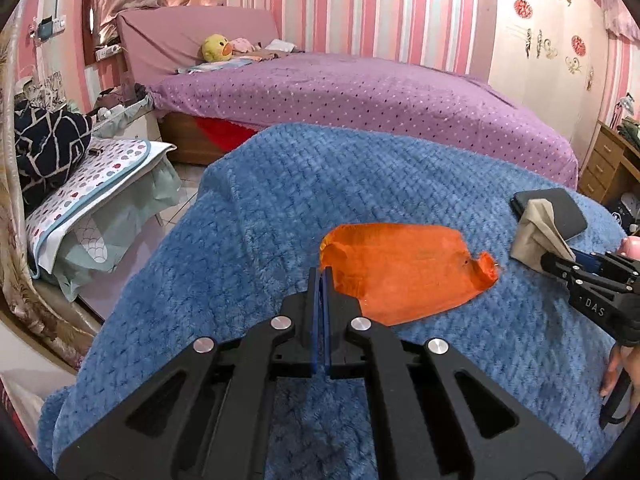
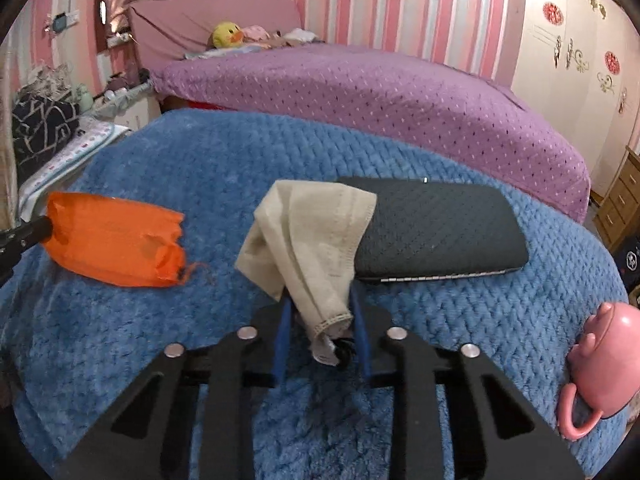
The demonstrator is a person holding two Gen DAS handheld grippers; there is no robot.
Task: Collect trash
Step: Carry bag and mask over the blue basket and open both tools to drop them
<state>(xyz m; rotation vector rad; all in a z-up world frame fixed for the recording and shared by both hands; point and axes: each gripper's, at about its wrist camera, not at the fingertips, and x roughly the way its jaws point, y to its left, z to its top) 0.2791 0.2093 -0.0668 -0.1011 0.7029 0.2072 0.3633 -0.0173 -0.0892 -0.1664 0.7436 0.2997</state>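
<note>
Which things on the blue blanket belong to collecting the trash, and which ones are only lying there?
Part of the job:
- orange bag, its edge pinched in the left gripper
- beige cloth, its hanging corner between the right gripper jaws

Just lying about:
- black textured case, partly under the cloth
- pink teapot-shaped thing
- blue blanket itself
- yellow duck plush on the purple bed

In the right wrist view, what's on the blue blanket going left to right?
Orange bag → beige cloth → black case → pink teapot-shaped thing.
</note>
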